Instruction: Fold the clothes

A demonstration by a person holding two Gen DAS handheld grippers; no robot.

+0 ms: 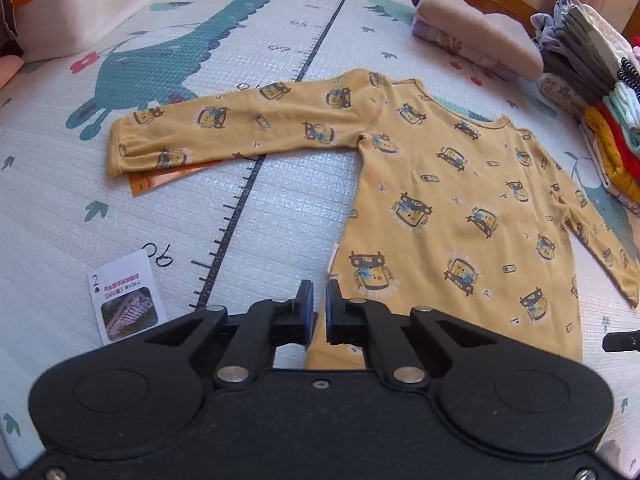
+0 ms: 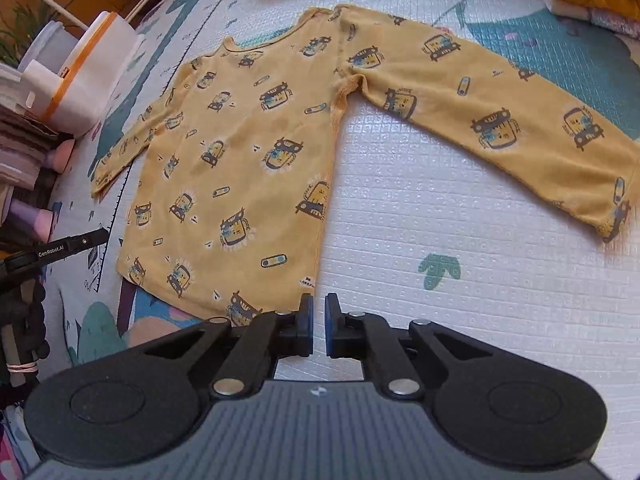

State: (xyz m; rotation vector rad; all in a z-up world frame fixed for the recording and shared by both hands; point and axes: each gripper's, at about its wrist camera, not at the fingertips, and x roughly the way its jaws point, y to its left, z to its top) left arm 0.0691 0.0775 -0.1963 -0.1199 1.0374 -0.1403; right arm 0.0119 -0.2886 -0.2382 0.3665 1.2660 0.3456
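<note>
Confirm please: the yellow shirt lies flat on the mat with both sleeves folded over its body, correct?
Not quite. The yellow shirt does lie flat on the mat, but both sleeves are spread outward, not folded over its body. The left wrist view shows this.

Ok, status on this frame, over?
Left gripper and right gripper nearly closed, empty, at the hem. Yellow shirt flat on the mat, sleeves out, unfolded. Orange card under the left sleeve.
</note>
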